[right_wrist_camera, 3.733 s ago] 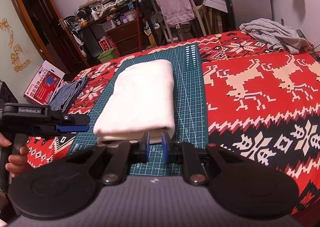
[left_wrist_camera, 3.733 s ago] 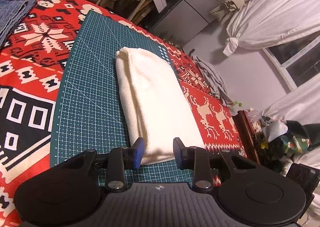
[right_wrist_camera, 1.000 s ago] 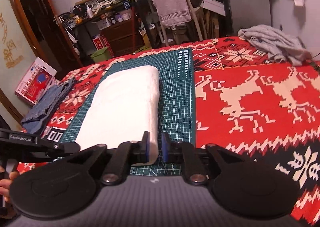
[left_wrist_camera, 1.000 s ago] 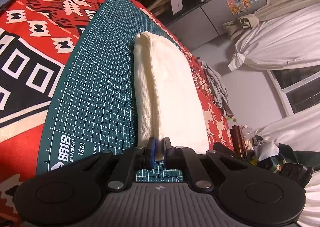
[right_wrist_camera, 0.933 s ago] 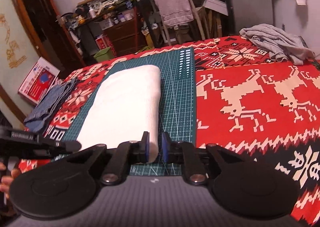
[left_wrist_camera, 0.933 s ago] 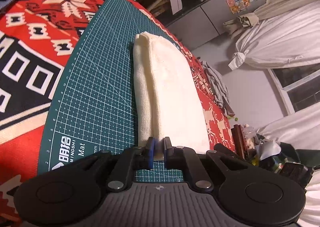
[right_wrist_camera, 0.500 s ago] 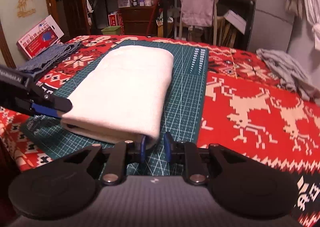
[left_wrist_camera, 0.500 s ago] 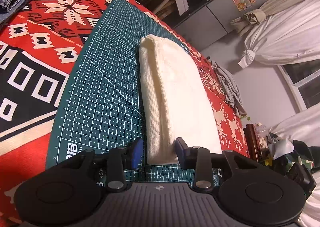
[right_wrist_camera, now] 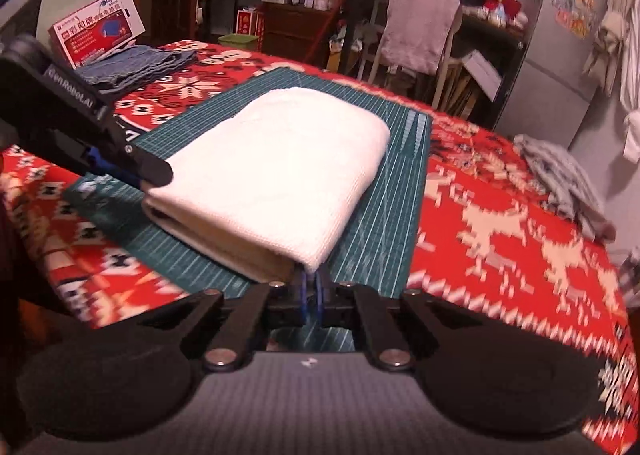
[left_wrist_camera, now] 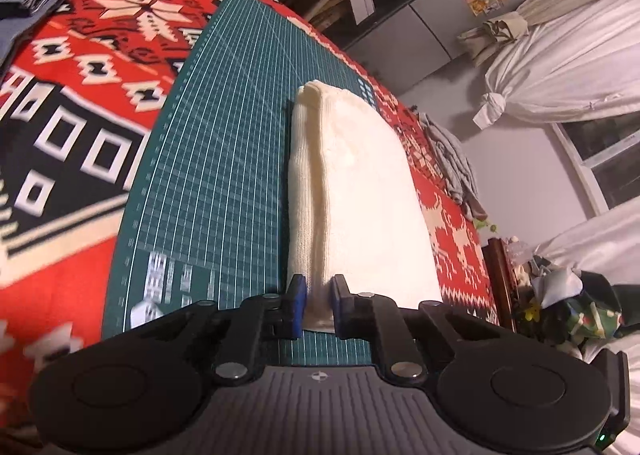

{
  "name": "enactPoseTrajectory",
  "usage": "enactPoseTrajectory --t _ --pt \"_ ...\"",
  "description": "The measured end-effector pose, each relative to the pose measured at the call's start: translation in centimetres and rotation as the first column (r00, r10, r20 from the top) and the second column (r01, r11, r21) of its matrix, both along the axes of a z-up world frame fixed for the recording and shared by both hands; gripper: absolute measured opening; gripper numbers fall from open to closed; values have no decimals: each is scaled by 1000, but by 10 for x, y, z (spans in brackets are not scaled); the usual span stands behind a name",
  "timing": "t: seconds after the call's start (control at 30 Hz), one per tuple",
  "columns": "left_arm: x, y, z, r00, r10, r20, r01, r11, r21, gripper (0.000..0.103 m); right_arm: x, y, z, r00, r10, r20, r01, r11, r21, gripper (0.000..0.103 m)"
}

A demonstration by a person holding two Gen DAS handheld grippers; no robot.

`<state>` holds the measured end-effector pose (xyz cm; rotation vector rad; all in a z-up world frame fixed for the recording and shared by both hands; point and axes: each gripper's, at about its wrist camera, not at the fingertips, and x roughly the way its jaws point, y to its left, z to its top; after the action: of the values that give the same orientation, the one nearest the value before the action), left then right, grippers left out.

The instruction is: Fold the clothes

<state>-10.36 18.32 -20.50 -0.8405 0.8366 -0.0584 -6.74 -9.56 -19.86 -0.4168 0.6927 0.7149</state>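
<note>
A white folded garment [left_wrist_camera: 360, 195] lies lengthwise on a green cutting mat [left_wrist_camera: 224, 175]. In the left wrist view my left gripper [left_wrist_camera: 319, 307] is closed on the thick near-left edge of the garment, and cloth fills the gap between its blue pads. The right wrist view shows the same garment [right_wrist_camera: 280, 163] on the mat [right_wrist_camera: 380, 231]. My right gripper [right_wrist_camera: 311, 289] is shut on its near-right corner. The left gripper [right_wrist_camera: 154, 179] comes in from the left there and clamps the garment's other near corner.
A red patterned blanket [right_wrist_camera: 500, 215] covers the bed under the mat. Folded jeans [right_wrist_camera: 132, 63] lie at the far left and a crumpled grey garment [right_wrist_camera: 568, 183] at the right. Beyond the bed stand a chair with a towel [right_wrist_camera: 420, 31], a fridge [right_wrist_camera: 568, 35] and cluttered shelves.
Half a second ago my left gripper stood open around the garment's edge; it has now closed on it. The right gripper stays shut on its corner and its view has swung lower.
</note>
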Motion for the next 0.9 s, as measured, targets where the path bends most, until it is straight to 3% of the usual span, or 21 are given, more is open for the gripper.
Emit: enactPoseTrajectory --t 0.17,0.27,0.47,0.67,0.9 --pt "-9 0 0 999 -23 -29 22 999 -28 15 -5 -13 8 994 4 -105 -2 1000 20 6" --pt "-13 4 2 1000 -8 -29 7 999 -41 22 -1 -26 17 988 0 -151 9 998 64 6" --pt "-14 13 21 999 32 36 -32 999 6 34 18 -46 38 986 -40 -160 60 990 125 15" --pt "23 21 36 995 42 91 -48 996 71 43 58 -44 48 985 -95 -144 120 976 179 22" --pt "87 31 26 996 33 79 -38 998 57 43 120 -14 37 972 -126 -198 173 955 239 29"
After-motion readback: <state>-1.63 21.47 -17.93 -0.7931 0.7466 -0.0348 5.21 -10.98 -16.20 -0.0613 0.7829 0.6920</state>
